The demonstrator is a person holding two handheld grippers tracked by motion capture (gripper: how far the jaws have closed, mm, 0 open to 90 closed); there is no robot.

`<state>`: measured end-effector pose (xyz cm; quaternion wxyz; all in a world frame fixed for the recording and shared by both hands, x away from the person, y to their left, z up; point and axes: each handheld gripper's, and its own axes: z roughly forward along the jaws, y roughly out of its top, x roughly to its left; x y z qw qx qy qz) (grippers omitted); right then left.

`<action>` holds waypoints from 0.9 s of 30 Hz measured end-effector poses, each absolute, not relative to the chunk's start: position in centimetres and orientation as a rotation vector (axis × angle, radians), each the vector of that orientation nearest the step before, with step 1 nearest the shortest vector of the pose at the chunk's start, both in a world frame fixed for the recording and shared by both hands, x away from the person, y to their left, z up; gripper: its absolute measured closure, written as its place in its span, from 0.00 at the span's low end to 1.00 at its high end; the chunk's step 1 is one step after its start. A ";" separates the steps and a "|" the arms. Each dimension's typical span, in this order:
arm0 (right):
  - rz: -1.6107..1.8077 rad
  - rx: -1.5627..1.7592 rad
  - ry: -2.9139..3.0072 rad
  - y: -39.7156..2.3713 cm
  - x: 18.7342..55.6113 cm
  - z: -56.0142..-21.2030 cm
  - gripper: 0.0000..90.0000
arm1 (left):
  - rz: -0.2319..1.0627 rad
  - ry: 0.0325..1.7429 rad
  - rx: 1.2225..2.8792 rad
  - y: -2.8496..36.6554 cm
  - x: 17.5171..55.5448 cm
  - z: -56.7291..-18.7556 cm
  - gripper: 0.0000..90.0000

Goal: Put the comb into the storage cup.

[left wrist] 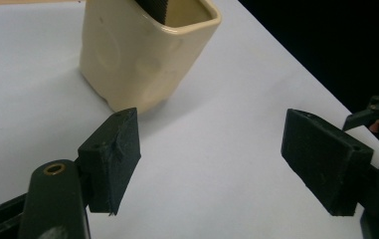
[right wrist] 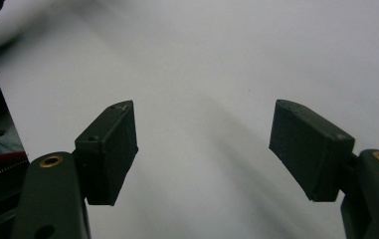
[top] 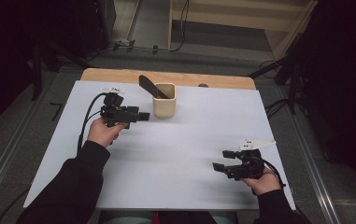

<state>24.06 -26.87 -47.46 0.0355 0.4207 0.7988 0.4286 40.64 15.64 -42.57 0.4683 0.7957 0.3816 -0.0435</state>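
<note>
1. A cream cup (top: 164, 100) stands upright on the far middle part of the white table (top: 175, 154), near its far edge.
2. A dark flat tool (top: 150, 87) sits inside the cup and leans out over the far-left rim; in the left gripper view its ribbed end (left wrist: 152, 7) shows just inside the cup (left wrist: 142, 55).
3. The left gripper (top: 140, 116), held in the left hand (top: 103, 132), is just left of the cup and points right toward it. Its jaws are spread wide and hold nothing; they are close to the cup but not touching it.
4. The right gripper (top: 223, 159), held in the right hand (top: 265, 181), is near the right front of the table, well apart from the cup. Its jaws are spread wide over bare table (right wrist: 207, 74), empty.
</note>
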 end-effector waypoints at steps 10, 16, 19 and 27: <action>1.301 1.315 2.444 -26.9 24.4 -47.5 0.28 | -0.124 0.925 1.979 15.9 39.3 -42.5 0.27; 1.301 1.322 2.434 -27.0 24.5 -47.5 0.28 | -0.127 0.920 2.009 16.0 38.5 -42.8 0.27; 1.298 1.323 2.430 -27.0 24.6 -47.5 0.28 | -0.140 0.919 2.018 16.0 38.2 -42.9 0.27; 1.301 1.328 2.423 -27.1 24.5 -47.5 0.28 | -0.137 0.907 2.031 16.0 37.0 -42.8 0.27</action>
